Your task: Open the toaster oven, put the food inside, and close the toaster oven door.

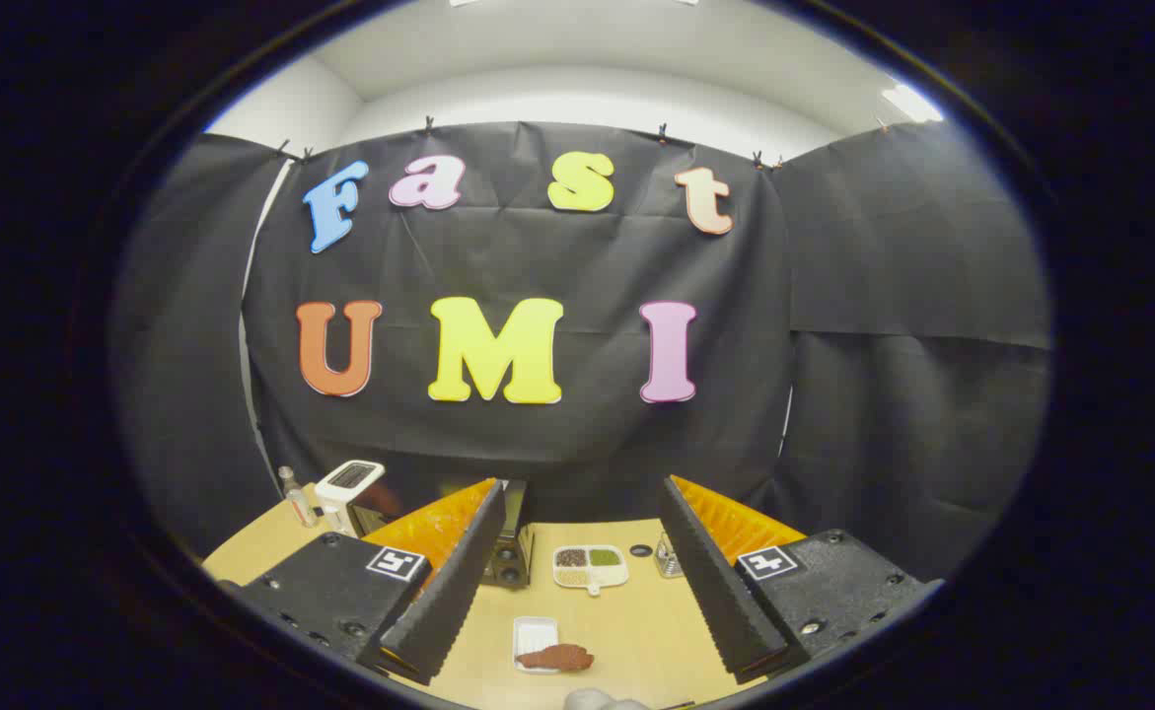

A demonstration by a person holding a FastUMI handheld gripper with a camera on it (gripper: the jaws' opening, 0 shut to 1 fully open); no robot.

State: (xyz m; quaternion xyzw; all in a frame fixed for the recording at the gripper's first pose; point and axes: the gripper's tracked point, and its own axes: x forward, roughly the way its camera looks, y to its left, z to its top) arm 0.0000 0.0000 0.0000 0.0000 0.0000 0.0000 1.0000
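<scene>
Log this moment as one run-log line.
gripper: fingers open, holding nothing | food: on white tray, between fingers | toaster oven: beyond fingers, door state unclear | step: approach

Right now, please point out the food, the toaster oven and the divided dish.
food (557, 656), gripper view, middle of the brown piece.
toaster oven (510, 558), gripper view, dark front by the knobs.
divided dish (590, 570), gripper view, centre divider.

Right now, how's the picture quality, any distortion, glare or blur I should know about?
Gripper view: strong fisheye bending, so the wooden table edge and wall curve; a bright ceiling light flares beyond the cloth at upper right; the open claw and the brown food on its white tray between the fingers look sharp; the toaster oven beyond the left finger is dark and partly hidden.
</scene>
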